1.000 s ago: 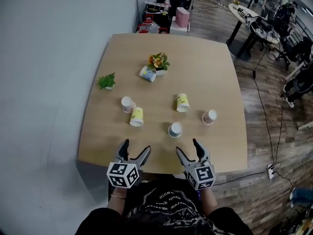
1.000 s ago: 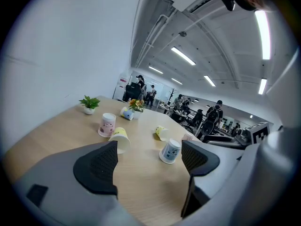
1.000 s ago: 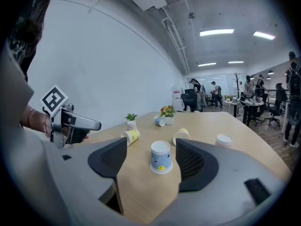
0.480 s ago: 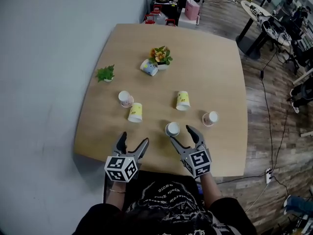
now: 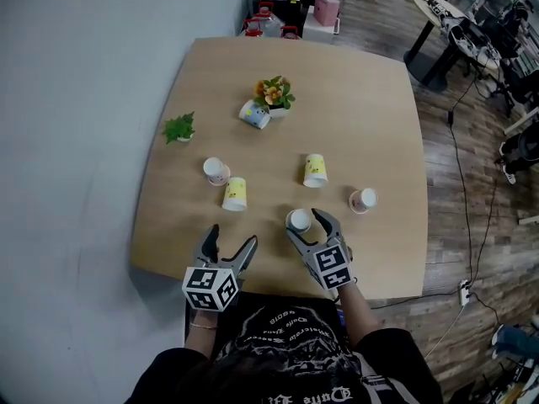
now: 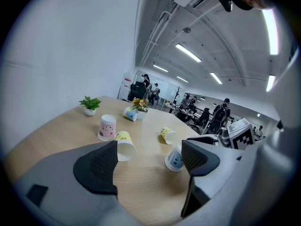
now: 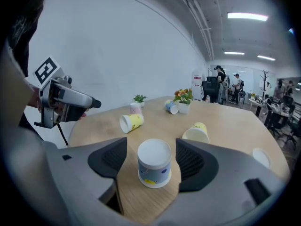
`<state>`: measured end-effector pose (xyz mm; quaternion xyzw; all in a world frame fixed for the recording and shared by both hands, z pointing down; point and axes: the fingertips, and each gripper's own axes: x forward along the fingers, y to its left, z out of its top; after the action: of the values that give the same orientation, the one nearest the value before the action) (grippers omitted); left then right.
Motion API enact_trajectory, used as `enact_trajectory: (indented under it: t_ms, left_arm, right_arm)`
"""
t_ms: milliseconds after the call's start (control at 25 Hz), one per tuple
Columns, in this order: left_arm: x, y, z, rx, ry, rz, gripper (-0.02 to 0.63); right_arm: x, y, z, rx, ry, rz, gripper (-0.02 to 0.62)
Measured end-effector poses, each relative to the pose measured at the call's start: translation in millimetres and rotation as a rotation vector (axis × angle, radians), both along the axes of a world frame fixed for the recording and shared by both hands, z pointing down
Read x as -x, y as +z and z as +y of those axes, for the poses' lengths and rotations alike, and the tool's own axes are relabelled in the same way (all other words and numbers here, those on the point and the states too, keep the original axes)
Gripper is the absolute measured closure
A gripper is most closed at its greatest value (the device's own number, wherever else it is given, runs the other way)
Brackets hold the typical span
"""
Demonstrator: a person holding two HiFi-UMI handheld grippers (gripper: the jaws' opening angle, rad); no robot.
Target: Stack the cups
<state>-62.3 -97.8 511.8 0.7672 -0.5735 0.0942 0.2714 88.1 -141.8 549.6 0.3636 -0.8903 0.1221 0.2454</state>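
Observation:
Several paper cups are spread over the wooden table (image 5: 370, 99). A blue-and-white cup (image 7: 154, 163) stands upside down near the front edge, between the jaws of my right gripper (image 5: 304, 225). Those jaws are open, with a gap on each side of the cup. A yellow cup (image 5: 234, 194) lies on its side to the left, beside an upturned pink cup (image 5: 216, 171). Another yellow cup (image 5: 315, 171) and a tipped pink cup (image 5: 363, 199) lie further right. My left gripper (image 5: 232, 238) hovers open and empty at the table's near edge.
A flower pot (image 5: 274, 97) with a tipped blue cup (image 5: 254, 114) against it stands mid-table, and a small green plant (image 5: 179, 129) sits near the left edge. A grey wall runs along the left. Desks, chairs and cables fill the floor on the right.
My right gripper has moved forward and left over the table until its open jaws straddle the blue-and-white cup. The left gripper has hardly moved.

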Motion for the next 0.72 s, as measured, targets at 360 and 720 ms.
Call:
enact_trajectory:
  t_ms: [360,720]
  left_arm:
    - [12,1,-16,0.0,0.008,-0.005,0.17]
    - [4,3,-28,0.003,0.059,0.009,0.17]
  right_arm:
    - [-41,-24,-31,-0.072,0.162,0.008,0.258]
    - [-147,-35,-74,-0.115,0.409,0.105,0.258]
